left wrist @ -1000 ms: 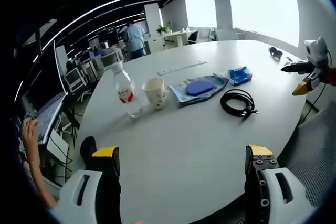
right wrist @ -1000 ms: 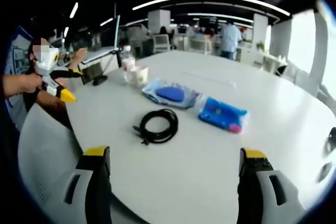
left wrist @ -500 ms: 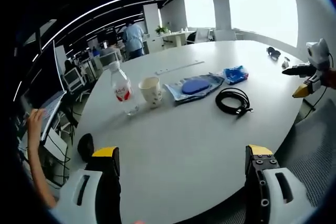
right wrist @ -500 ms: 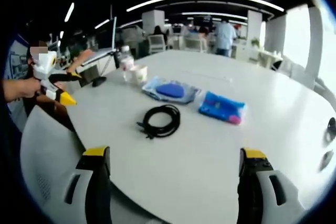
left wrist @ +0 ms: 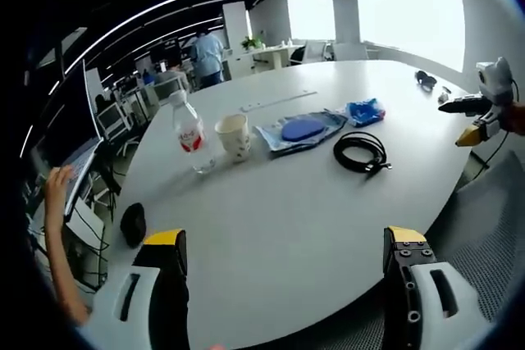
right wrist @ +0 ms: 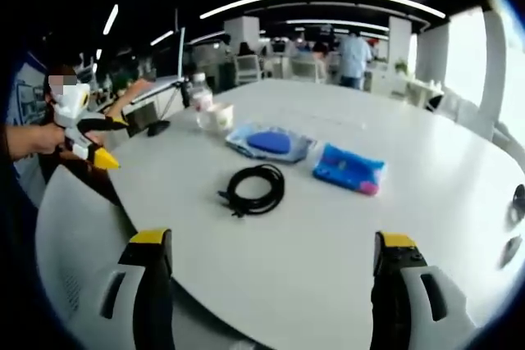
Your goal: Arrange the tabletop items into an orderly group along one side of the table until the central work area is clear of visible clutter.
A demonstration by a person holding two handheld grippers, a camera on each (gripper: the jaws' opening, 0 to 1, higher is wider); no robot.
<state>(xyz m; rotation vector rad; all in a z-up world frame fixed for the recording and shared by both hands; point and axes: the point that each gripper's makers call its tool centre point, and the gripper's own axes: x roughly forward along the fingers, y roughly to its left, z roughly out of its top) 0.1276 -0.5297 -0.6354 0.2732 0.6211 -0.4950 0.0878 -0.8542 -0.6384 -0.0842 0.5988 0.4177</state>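
Note:
On the big white oval table [left wrist: 271,219] stand a clear water bottle [left wrist: 189,133] with a red label and a paper cup [left wrist: 235,137]. Beside them lie a blue pad in a clear bag [left wrist: 300,130], a small blue packet [left wrist: 362,111] and a coiled black cable [left wrist: 361,152]. My left gripper [left wrist: 283,264] is open, hovering near the table's edge with nothing between its jaws. In the right gripper view the cable [right wrist: 256,188], the bagged pad [right wrist: 271,143], the packet [right wrist: 348,169], the cup [right wrist: 218,117] and the bottle [right wrist: 198,99] lie ahead of my open right gripper [right wrist: 271,264].
A black mouse [left wrist: 132,224] lies near the table's left edge, beside a person's hand [left wrist: 54,190] at a laptop [right wrist: 156,81]. Small dark items [left wrist: 425,79] sit at the far right edge. The right gripper [left wrist: 484,104] shows beyond the table. Office desks and people stand behind.
Both cameras have drawn back a little from the table, so the items look smaller and farther. The items themselves have not moved. Both grippers stay open.

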